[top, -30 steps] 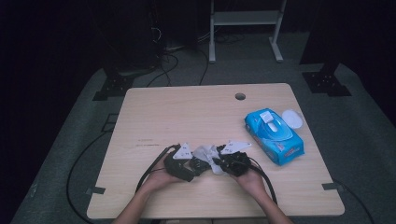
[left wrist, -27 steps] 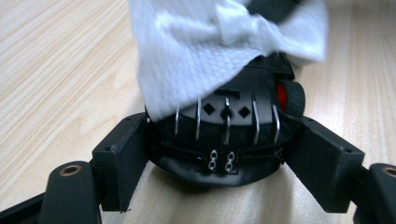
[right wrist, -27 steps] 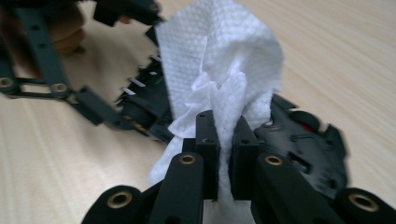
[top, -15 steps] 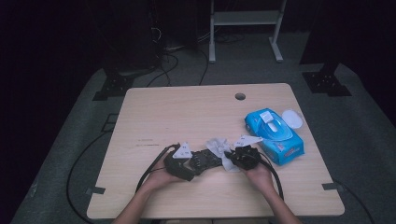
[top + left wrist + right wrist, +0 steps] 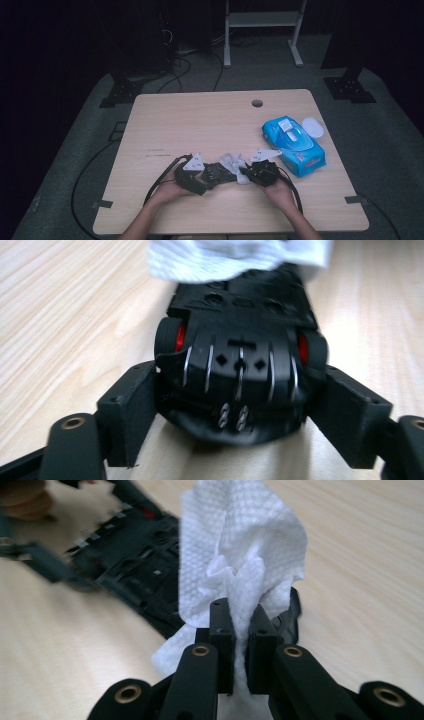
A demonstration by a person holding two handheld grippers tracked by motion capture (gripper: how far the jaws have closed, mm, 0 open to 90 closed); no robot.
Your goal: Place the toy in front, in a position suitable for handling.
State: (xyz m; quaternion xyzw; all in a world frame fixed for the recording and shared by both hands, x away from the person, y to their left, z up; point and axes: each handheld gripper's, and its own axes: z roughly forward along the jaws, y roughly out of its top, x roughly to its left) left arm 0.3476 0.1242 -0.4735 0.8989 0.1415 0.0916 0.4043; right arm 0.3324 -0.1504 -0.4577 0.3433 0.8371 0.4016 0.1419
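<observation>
Light wood table (image 5: pixel 200 125) is set in a dark room. A black toy car (image 5: pixel 240 360) is clamped by the left gripper (image 5: pixel 240 415). A white wipe (image 5: pixel 240 560), touching the car, is pinched by the right gripper (image 5: pixel 242 630).

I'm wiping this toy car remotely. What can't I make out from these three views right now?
- Far end of the black plastic toy car: left gripper view, covered by the white crumpled wipe.
- Car's side nearest the right claw: right gripper view, wipe hides it; the rest is blurred.
- Print on the blue wipes pack: high view, too small.
</observation>
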